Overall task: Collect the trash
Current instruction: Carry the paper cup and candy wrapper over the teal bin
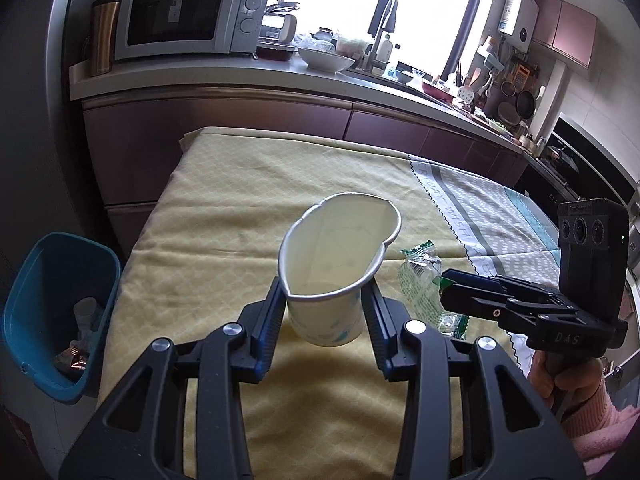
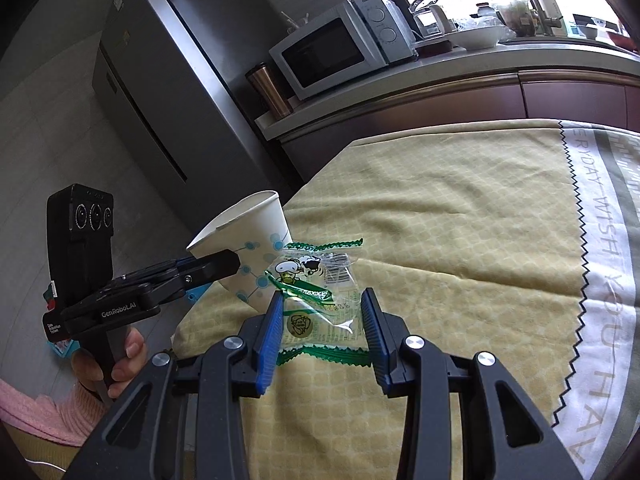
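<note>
My left gripper (image 1: pixel 325 298) is shut on a crumpled white paper cup (image 1: pixel 332 264) and holds it above the yellow tablecloth (image 1: pixel 224 216). In the right wrist view the cup (image 2: pixel 248 248) shows tilted in the left gripper (image 2: pixel 230 262). A clear snack wrapper with green edges (image 2: pixel 316 300) lies on the cloth. My right gripper (image 2: pixel 322 312) is open with its fingers on either side of the wrapper. In the left wrist view the right gripper (image 1: pixel 450 282) reaches in over the wrapper (image 1: pixel 420 280).
A blue trash bin (image 1: pixel 56 312) with some trash inside stands on the floor left of the table. Behind the table runs a kitchen counter (image 1: pixel 240 76) with a microwave (image 1: pixel 180 20) and bowls. A grey fridge (image 2: pixel 168 72) stands at the left.
</note>
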The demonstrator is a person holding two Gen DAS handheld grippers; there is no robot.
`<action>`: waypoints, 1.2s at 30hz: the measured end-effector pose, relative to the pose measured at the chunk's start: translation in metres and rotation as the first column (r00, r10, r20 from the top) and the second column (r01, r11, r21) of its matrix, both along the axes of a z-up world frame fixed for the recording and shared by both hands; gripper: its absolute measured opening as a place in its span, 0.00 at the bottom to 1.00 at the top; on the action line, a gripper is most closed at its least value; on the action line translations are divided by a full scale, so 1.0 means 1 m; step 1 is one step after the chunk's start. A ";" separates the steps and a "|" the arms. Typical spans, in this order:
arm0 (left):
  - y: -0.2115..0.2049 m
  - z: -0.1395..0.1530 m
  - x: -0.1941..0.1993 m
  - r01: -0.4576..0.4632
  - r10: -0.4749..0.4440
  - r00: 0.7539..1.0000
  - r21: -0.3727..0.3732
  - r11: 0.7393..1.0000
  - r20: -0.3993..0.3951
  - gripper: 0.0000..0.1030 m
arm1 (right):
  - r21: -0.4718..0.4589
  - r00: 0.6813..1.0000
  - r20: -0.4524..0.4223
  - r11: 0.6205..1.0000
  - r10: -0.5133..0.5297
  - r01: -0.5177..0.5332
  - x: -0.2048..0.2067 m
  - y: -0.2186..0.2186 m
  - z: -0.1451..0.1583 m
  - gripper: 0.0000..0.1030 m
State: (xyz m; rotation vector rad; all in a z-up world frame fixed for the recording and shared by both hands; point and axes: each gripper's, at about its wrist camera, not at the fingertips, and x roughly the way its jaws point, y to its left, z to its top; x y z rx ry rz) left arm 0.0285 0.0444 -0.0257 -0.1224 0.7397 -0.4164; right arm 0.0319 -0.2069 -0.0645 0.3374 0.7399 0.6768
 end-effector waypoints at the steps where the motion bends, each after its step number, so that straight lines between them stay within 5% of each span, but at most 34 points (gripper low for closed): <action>1: 0.003 0.000 -0.001 -0.007 0.007 1.000 -0.001 1.000 0.001 0.38 | -0.001 1.000 0.001 1.000 0.005 -0.005 0.001 0.003 0.001 0.36; 36: 0.119 0.001 -0.036 -0.256 0.256 0.967 -0.017 0.966 0.007 0.38 | -0.012 0.972 0.023 0.973 0.232 -0.232 0.026 0.116 0.020 0.36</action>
